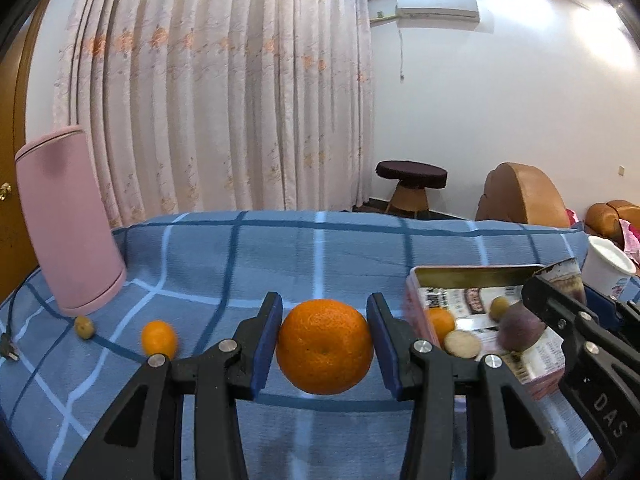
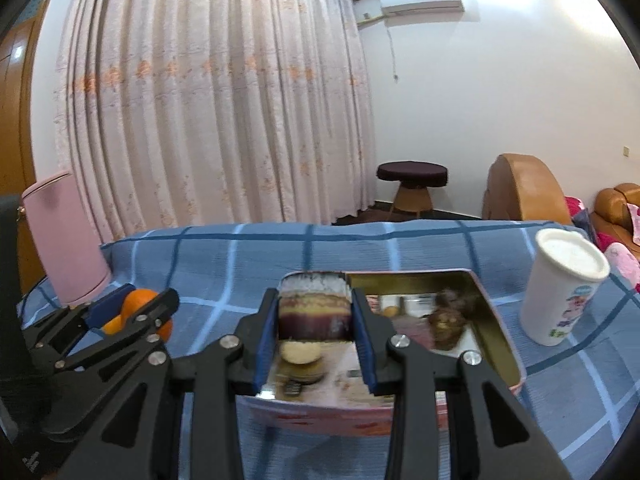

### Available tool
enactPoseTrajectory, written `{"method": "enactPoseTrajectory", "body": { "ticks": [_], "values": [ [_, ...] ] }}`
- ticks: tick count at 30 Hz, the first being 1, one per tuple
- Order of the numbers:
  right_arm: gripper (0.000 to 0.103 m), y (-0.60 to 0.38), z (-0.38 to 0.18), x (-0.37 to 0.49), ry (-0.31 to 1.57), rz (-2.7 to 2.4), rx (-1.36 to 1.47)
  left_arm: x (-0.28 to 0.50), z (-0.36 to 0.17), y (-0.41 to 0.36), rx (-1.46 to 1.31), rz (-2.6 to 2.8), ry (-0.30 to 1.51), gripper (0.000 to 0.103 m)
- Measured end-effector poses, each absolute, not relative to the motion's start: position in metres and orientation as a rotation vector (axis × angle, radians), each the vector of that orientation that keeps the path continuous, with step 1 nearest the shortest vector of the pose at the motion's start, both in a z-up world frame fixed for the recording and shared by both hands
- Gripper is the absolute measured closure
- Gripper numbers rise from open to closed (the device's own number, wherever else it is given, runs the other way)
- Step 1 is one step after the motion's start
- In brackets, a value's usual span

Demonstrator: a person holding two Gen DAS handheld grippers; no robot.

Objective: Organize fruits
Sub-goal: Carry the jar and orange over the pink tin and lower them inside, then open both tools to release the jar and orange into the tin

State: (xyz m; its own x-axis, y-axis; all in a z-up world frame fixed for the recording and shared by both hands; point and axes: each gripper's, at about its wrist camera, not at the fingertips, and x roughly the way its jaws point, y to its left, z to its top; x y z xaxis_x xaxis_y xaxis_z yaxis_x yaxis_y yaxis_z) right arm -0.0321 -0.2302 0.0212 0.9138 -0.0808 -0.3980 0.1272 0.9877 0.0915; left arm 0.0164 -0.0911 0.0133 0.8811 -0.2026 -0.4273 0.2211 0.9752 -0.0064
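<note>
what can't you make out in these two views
- Right wrist view: what the right gripper clamps, a purple-and-pale piece, is blurred; the kind can't be told.
- Right wrist view: the dark lump in the tin is smeared.
- Left wrist view: the tin's printed lining is too small to read.
- Right wrist view: the left gripper partly hides its orange.

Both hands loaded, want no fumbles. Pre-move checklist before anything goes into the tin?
1. Left gripper clamped on orange: ok.
2. Right gripper shut on purple cut piece: ok.
3. Tin open, lidless: ok.
4. Free floor space in tin beside fruit already inside: ok.
5. Loose small orange and olive-coloured fruit remain on cloth: not ok.
6. Cup clear of tin: ok.
</note>
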Motion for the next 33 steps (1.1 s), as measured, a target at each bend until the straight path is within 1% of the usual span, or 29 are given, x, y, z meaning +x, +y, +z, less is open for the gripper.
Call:
{"method": "enactPoseTrajectory", "body": {
  "ticks": [12, 19, 25, 33],
  "values": [
    [0.065, -0.297, 0.024, -0.037, 0.397, -0.26, 0.114, 0.019, 0.016, -0.167, 0.081, -0.354, 0.441, 0.057],
    [0.065, -0.325, 0.013, -0.022, 0.456, -0.307, 0.11, 0.035, 0.011, -0.2, 0.109, -0.377, 0.483, 0.057],
    [0.065, -0.326, -0.003, -0.003, 0.555, -0.257, 0.119, 0.049, 0.003, -0.209, 0.129, -0.375, 0.545, 0.057],
    [0.063, -0.324, -0.006, -0.003, 0.567, -0.219, 0.118, 0.055, 0.001, -0.213, 0.14, -0.368, 0.57, 0.056]
  ]
}}
